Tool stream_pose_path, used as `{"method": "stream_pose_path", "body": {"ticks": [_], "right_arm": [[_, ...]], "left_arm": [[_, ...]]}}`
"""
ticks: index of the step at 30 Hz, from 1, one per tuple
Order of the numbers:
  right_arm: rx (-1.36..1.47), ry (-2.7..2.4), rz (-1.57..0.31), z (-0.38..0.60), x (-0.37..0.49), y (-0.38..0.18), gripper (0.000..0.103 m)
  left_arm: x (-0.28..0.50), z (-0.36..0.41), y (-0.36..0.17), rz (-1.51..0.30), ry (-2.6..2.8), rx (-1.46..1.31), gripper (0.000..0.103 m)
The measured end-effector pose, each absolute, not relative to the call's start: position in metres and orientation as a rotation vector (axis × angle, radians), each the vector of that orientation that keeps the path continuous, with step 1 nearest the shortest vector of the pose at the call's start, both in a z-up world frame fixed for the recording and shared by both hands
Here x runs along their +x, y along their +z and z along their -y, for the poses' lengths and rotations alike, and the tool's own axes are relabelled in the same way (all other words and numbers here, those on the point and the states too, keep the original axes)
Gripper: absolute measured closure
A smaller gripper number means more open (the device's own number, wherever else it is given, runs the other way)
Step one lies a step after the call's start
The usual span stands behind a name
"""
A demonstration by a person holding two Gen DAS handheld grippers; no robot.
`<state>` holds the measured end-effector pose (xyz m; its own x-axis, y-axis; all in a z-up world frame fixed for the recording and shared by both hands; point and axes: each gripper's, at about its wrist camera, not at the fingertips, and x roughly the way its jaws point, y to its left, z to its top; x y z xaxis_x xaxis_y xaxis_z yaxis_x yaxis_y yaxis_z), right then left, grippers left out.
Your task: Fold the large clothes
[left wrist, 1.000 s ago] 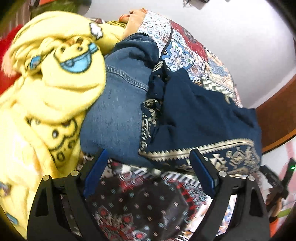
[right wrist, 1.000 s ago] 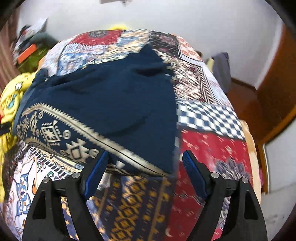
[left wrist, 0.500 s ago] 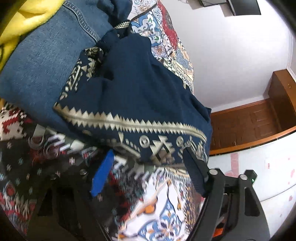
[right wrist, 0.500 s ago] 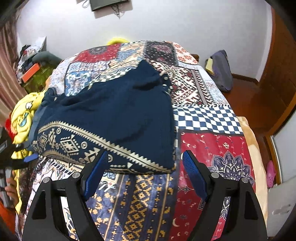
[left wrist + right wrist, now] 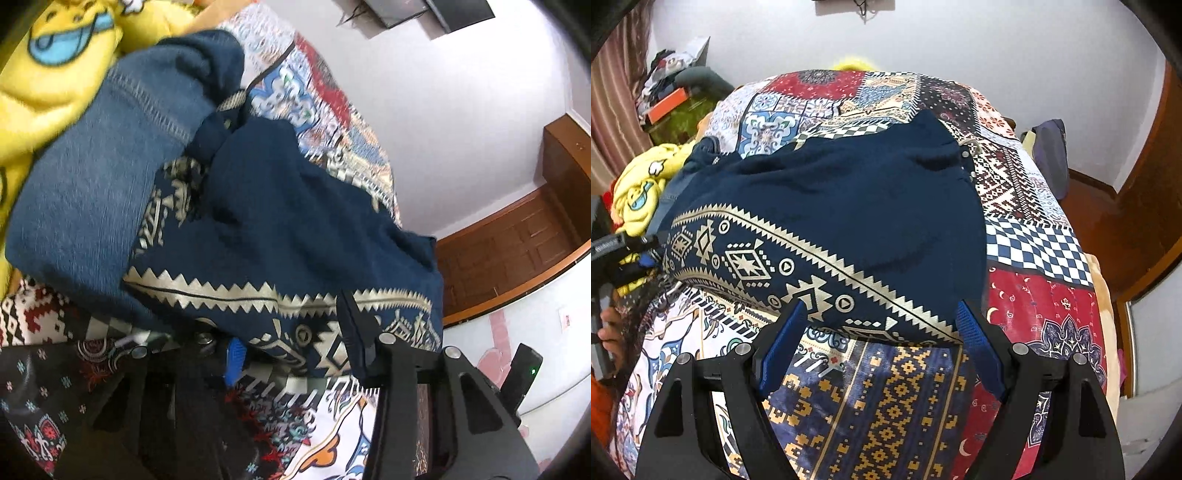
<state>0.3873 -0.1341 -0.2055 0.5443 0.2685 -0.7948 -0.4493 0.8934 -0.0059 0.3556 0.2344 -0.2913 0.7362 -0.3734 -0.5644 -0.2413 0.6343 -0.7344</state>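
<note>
Since a second ago left gripper (image 5: 291,343) dropped to navy garment (image 5: 849,206) hem, fingers closing around it | right gripper (image 5: 879,343) fingers wide, empty, poised at opposite corner | bed (image 5: 1034,295) supports the fold.

No legible text; perhaps blurred lettering on yellow blanket (image 5: 48,70).

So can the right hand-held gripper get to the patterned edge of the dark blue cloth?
Probably yes. The right hand-held gripper is open, just short of the dark blue cloth, whose gold-patterned hem lies flat on the patchwork bedspread with nothing between.
</note>
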Motion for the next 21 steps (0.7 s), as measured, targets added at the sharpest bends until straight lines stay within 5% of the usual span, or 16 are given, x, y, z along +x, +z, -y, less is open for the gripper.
{"method": "stream_pose_path", "body": {"ticks": [5, 8, 12, 14, 18, 21], "right_arm": [[-0.225, 0.441, -0.895, 0.126, 0.385, -0.205, 0.023], [-0.226, 0.446, -0.890, 0.122, 0.384, -0.204, 0.023], [-0.237, 0.452, -0.887, 0.117, 0.385, -0.202, 0.023], [-0.240, 0.452, -0.886, 0.115, 0.385, -0.200, 0.023], [-0.233, 0.456, -0.881, 0.109, 0.385, -0.192, 0.023], [-0.228, 0.464, -0.874, 0.101, 0.386, -0.183, 0.023]], "left_arm": [[0.377, -0.246, -0.318, -0.784, -0.063, -1.035, 0.055], [0.387, -0.251, -0.318, -0.733, -0.066, -1.097, 0.037], [0.415, -0.251, -0.311, -0.740, 0.006, -1.051, 0.035], [0.435, -0.252, -0.315, -0.766, 0.066, -1.008, 0.046], [0.447, -0.258, -0.306, -0.771, 0.141, -0.952, 0.083], [0.435, -0.256, -0.276, -0.716, 0.135, -0.882, 0.087]]}}
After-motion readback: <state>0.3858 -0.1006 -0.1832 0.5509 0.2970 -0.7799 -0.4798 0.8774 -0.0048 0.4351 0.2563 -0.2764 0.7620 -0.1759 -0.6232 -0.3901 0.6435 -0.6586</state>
